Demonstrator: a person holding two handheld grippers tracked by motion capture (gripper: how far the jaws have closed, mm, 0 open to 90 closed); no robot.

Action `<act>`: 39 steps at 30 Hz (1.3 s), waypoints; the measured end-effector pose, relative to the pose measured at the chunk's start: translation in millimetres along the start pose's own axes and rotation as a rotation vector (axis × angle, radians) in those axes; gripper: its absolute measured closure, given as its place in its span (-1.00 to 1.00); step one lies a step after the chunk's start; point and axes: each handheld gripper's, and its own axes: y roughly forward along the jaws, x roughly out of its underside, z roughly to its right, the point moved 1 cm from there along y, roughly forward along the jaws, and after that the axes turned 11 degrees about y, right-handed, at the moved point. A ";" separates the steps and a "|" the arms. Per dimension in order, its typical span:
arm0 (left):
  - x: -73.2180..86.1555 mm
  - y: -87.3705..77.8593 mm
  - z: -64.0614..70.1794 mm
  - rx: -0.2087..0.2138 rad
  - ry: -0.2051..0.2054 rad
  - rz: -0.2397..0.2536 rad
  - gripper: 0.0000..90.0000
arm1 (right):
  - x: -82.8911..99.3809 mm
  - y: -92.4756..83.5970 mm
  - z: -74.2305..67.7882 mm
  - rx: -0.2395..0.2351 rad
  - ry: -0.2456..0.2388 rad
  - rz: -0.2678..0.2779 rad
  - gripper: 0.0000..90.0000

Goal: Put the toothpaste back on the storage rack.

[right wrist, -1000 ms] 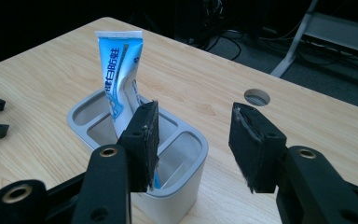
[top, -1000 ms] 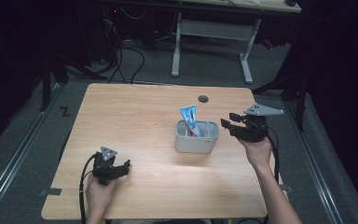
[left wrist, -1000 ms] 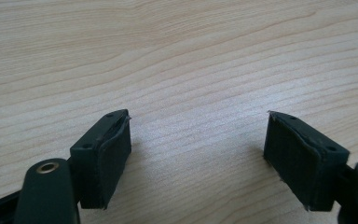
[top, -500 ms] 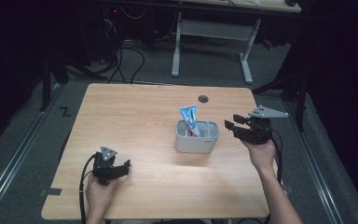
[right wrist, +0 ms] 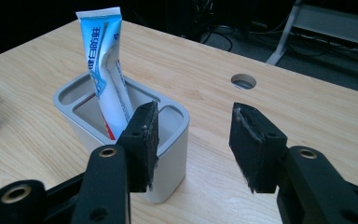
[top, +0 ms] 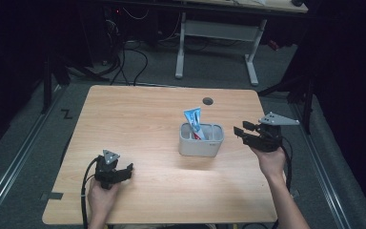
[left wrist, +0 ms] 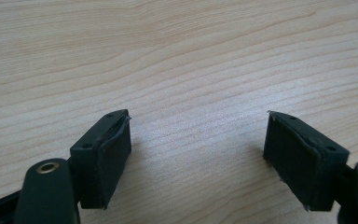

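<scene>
A grey toothbrush holder (top: 200, 143) stands right of the table's middle, with a blue and white toothpaste tube (top: 193, 118) upright in it. My right gripper (top: 239, 131) hovers just right of the holder, pointing at it, jaws open and empty. In the right gripper view the holder (right wrist: 74, 109) and the tube (right wrist: 103, 60) sit behind my left jaw, and the gap of that gripper (right wrist: 193, 126) shows bare wood. My left gripper (top: 127, 169) rests low at the near left, open. Its view has the left gripper (left wrist: 198, 140) over plain tabletop.
The wooden table (top: 138, 114) has a round cable hole (top: 208, 100) at the back, also seen as the hole (right wrist: 243, 81) in the right gripper view. Beyond the far edge stand a white desk frame (top: 217, 33) and cables on the floor.
My right gripper has drifted slightly toward the near edge and the right, away from the holder. The left gripper has stayed put.
</scene>
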 end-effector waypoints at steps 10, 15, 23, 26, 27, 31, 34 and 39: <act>0.0 0.0 0.0 0.000 0.000 0.000 -0.48 | 7.6 -5.6 5.5 0.005 0.031 0.007 0.16; 0.0 0.0 0.0 0.000 0.000 -0.001 -0.48 | 12.9 -7.1 8.8 0.006 0.048 0.004 0.16; 0.0 0.0 0.0 0.000 0.002 -0.001 -0.48 | 21.7 -9.6 13.6 0.017 0.062 0.001 0.16; 0.0 0.0 0.0 -0.001 0.002 -0.001 -0.48 | 26.0 -8.5 14.3 0.026 0.057 -0.009 0.16; 0.0 0.0 0.0 -0.001 0.002 -0.001 -0.48 | 27.4 -8.2 14.3 0.028 0.060 -0.011 0.16; 0.0 0.0 0.0 -0.001 0.001 -0.001 -0.48 | 30.7 -7.5 16.0 0.027 0.066 -0.012 0.16; 0.0 0.0 0.1 -0.001 0.001 -0.001 -0.48 | 33.8 -6.9 17.2 0.028 0.073 -0.014 0.16; 0.0 0.0 0.0 0.000 0.002 -0.001 -0.48 | 39.2 -4.7 18.4 0.027 0.084 -0.022 0.16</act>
